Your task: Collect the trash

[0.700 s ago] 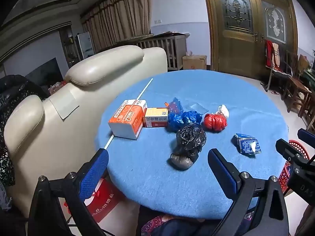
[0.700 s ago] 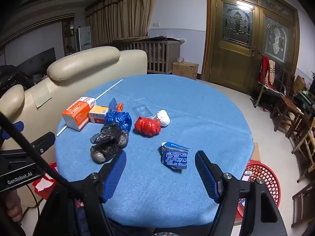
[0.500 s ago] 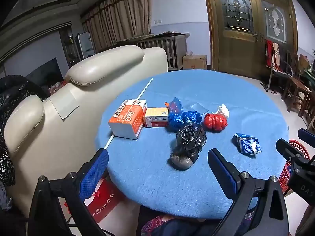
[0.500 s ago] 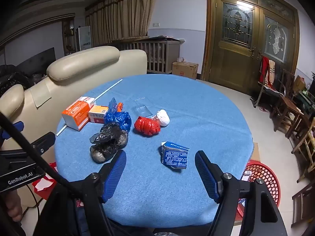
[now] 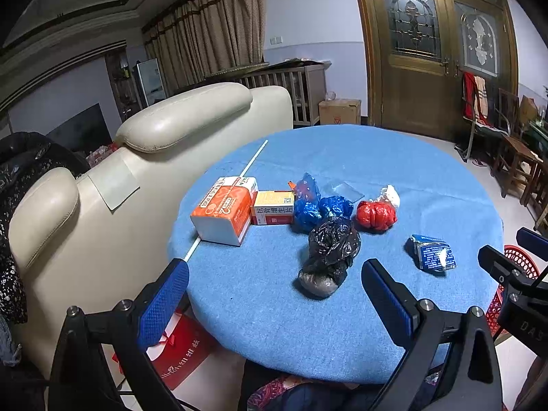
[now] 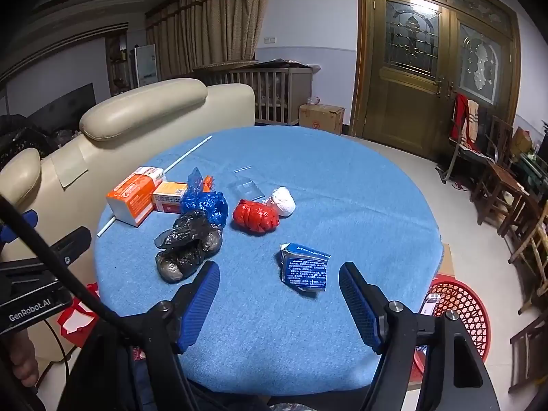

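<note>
Nearest your right gripper (image 6: 279, 303), the crumpled blue printed carton (image 6: 304, 267) lies on the round blue-clothed table (image 6: 359, 205); likely light and crushable, so pinch its flat sides. Black plastic bag bundle (image 5: 328, 253) sits ahead of your left gripper (image 5: 274, 303): soft, slippery; grab the bunched top. Both tongs gape wide, empty. Red mesh basket (image 6: 459, 308) waits beside the table.

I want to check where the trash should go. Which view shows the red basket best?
The right wrist view: the red basket shows most of its mesh rim and wall beside the blue table. In the left wrist view, the basket is only a sliver behind the right gripper.
</note>
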### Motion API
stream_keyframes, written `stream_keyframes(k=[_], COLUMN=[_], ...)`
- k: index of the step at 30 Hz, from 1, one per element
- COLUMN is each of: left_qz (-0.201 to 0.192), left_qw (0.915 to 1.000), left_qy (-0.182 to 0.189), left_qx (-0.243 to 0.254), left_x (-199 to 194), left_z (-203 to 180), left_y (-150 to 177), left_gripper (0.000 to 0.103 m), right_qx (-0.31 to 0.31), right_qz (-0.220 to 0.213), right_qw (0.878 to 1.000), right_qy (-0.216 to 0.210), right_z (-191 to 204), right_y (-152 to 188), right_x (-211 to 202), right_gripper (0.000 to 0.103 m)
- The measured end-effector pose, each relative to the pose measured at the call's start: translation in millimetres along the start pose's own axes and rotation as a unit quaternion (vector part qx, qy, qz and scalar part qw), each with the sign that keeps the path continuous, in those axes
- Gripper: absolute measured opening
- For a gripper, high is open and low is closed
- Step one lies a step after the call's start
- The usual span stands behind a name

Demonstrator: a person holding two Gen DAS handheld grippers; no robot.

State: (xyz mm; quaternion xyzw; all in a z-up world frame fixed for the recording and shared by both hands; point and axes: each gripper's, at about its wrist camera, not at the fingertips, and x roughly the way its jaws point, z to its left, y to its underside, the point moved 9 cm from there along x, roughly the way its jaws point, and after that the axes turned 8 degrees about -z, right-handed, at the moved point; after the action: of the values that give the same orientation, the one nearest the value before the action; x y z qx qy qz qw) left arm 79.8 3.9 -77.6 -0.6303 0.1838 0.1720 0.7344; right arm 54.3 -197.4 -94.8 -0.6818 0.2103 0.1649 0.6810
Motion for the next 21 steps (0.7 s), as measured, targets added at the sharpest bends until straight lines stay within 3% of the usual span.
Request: stream_keyframes(k=[21], left_qz=[0.001], left_qw=[1.0], left_qy=[0.003], left_qx=[0.001], left_x=[4.1], left_z=[1.3], left_y=[4.6], left_gripper=[0.101], right_qx=[0.006], right_qz=[0.013], right_qw=[1.0], right_qy=[-0.004], right_z=[3.3], right_y=[6.0], right_x=[8.4], right_gripper=[0.076])
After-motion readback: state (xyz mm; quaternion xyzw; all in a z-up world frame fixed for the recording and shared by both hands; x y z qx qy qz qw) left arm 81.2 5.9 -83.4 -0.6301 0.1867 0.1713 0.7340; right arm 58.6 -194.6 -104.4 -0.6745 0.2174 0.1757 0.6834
